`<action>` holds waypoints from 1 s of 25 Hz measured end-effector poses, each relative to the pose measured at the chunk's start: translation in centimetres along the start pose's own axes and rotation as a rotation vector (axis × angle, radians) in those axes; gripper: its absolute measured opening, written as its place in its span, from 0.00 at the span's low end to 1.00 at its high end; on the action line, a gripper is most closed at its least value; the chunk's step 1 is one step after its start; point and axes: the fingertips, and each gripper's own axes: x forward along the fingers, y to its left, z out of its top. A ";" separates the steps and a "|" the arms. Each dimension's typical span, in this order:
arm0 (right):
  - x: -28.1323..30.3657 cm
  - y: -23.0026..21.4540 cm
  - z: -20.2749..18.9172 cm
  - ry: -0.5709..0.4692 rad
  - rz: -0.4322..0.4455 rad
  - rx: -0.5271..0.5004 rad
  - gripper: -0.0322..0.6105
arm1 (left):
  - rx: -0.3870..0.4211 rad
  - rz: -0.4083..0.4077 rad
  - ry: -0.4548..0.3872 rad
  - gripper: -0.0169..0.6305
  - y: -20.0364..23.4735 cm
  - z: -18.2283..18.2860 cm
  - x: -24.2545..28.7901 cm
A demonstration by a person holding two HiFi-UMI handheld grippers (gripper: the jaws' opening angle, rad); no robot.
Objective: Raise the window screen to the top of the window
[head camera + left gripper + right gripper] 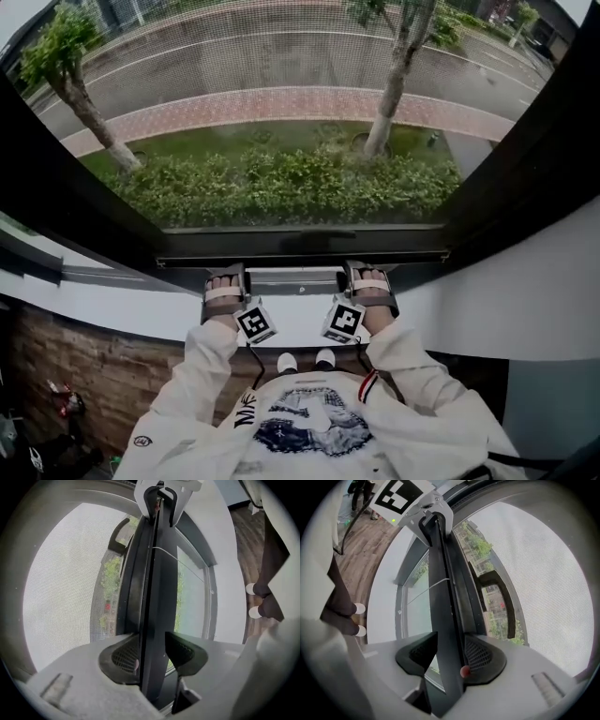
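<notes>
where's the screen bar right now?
Head view, low centre: the screen bar runs along the bottom edge of the window, clamped by the left gripper and the right gripper, side by side.

No word or number can be read. Black-and-white square markers are carried on the left gripper's cube (255, 323) and the right gripper's cube (344, 321). Dark lettering is printed on the white sweatshirt (309, 422), but it cannot be made out.

I'm holding a smooth, matt black screen bar (157, 597); the screen mesh (61, 588) beside it is looking fine, grey and woven.
</notes>
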 end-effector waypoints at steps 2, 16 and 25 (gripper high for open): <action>0.0 0.0 0.0 0.010 0.003 -0.013 0.34 | 0.012 -0.026 0.019 0.30 -0.4 -0.1 0.0; -1.4 -1.6 -0.2 0.006 0.008 -0.017 0.29 | 0.019 -0.049 0.030 0.30 0.5 -0.3 -1.4; -4.0 -5.5 0.9 -0.037 -0.035 0.034 0.26 | 0.019 0.009 0.018 0.29 4.3 0.0 -2.7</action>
